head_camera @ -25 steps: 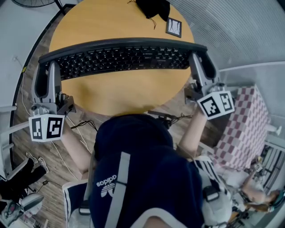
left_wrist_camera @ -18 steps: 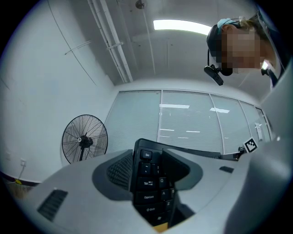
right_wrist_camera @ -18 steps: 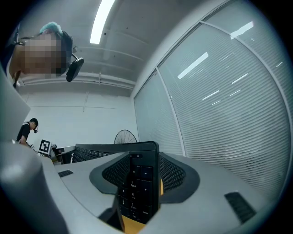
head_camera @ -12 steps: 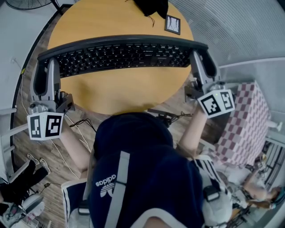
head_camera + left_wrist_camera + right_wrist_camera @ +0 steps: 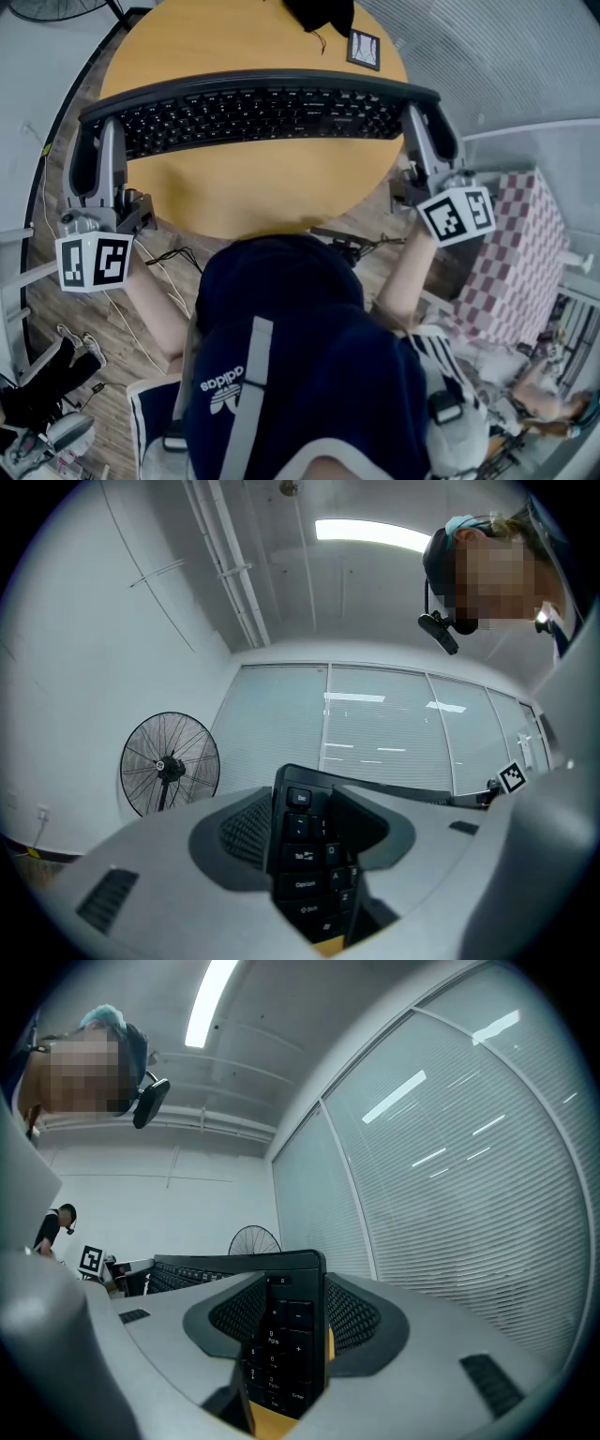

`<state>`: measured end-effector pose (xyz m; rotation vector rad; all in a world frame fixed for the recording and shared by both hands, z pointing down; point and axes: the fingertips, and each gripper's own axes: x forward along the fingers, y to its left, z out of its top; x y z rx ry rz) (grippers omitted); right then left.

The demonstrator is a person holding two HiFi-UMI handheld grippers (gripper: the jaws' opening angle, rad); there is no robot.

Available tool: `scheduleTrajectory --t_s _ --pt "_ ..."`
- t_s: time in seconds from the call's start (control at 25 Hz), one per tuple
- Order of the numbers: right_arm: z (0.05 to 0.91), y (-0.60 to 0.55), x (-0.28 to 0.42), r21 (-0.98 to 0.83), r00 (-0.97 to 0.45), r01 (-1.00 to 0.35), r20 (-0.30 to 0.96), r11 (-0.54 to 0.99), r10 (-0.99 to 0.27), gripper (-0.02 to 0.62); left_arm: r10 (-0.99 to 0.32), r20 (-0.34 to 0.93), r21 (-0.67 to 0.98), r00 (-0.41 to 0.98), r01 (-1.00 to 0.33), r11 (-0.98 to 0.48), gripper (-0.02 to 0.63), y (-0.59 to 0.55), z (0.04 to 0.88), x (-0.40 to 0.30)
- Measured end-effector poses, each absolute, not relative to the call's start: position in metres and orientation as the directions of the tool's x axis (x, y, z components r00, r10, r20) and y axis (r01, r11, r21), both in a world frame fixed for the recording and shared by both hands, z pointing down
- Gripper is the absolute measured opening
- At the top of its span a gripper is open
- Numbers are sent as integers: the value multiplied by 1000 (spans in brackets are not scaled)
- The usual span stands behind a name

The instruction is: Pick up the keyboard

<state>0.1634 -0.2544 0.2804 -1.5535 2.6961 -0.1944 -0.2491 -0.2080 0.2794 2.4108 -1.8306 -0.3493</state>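
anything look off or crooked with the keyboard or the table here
Nothing stands out. The keyboard runs straight between the left gripper and the right gripper, each clamped on one end, with no keys visibly missing. A dark bundle and a small card sit at the table's far edge.

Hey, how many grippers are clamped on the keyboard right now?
2. The left gripper is shut on the keyboard's left end, by the Esc key. The right gripper is shut on its right end, at the number pad. Nothing suggests a hidden one.
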Motion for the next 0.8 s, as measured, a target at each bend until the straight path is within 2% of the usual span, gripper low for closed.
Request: scheduleTrajectory --t_s 0.8 --pt "277 -250 165 -113 -485 -871 57 477 -872 193 -956 -115 219 268 -932 -288 202 -211 279 -248"
